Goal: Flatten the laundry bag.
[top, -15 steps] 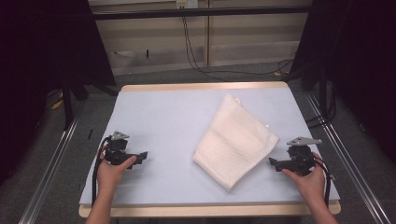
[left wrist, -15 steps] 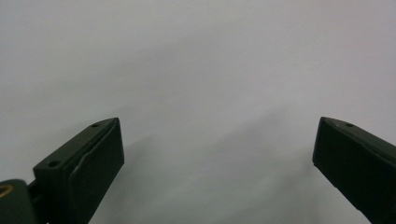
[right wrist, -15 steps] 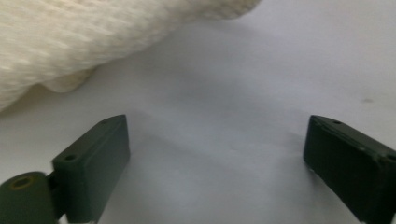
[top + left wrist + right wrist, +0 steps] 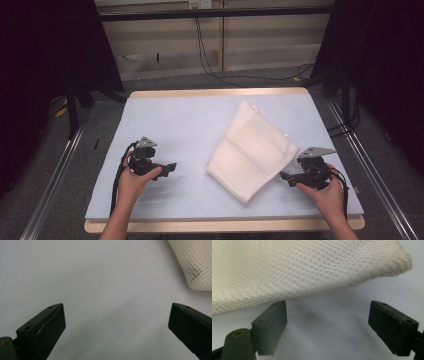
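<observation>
Folded white mesh cloth [image 4: 252,150] lies on the pale blue table cover [image 4: 180,120], right of the middle, set at a slant: one narrow end points toward the far edge, the broader end toward the near right. Its weave shows as a fine honeycomb net in the right gripper view [image 4: 307,267], where the cloth's edge hangs just above and beyond the jaw tips with bare cover under it.

Right gripper [image 4: 286,176] sits just beside the cloth's near right edge, held in the person's right hand [image 4: 327,192] and pointing left at the fabric. Its jaws stand wide apart with nothing between them — the pads are clear of the cloth, though the left pad [image 4: 270,325] is very near its edge.

Left gripper [image 4: 171,167] is well apart from the cloth, near the left part of the cover, held in the left hand [image 4: 134,181] and pointing right toward it. In the left gripper view its jaws are spread wide and hold nothing — plain cover lies between them, and a rounded corner of the cloth [image 4: 195,262] shows at the upper right, some way off from the pads.
</observation>
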